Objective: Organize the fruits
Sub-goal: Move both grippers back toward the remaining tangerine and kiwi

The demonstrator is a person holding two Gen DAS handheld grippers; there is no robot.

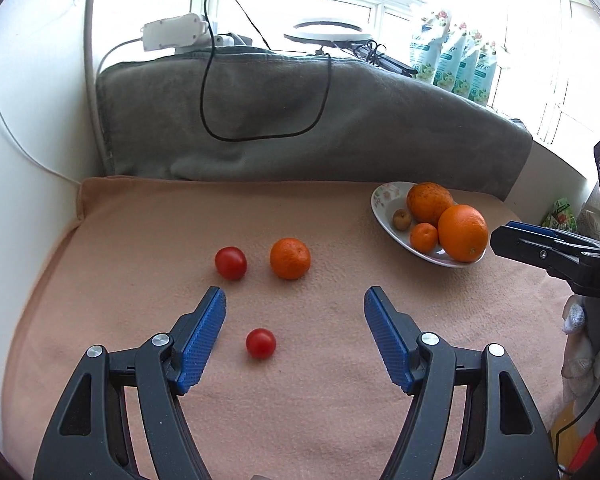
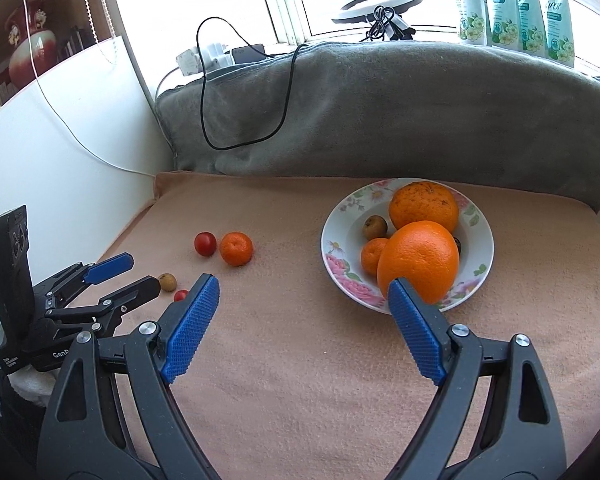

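Note:
A floral white plate (image 2: 340, 268) (image 1: 382, 216) on the pink blanket holds two big oranges (image 2: 418, 262) (image 1: 463, 233), a small mandarin (image 2: 373, 254) and a small brown fruit (image 2: 375, 227). Loose on the blanket lie a mandarin (image 1: 290, 258) (image 2: 236, 248), two cherry tomatoes (image 1: 231, 263) (image 1: 261, 343) and a small brown fruit (image 2: 167, 282). My left gripper (image 1: 294, 300) is open and empty, with the near tomato between its fingers. My right gripper (image 2: 302, 286) is open and empty, just in front of the plate.
A grey towel-covered ledge (image 1: 300, 120) with a black cable (image 1: 260, 80) rises behind the blanket. A white wall (image 1: 28, 160) bounds the left side. A ring light (image 2: 380, 4) and several green packets (image 2: 516, 4) stand by the window.

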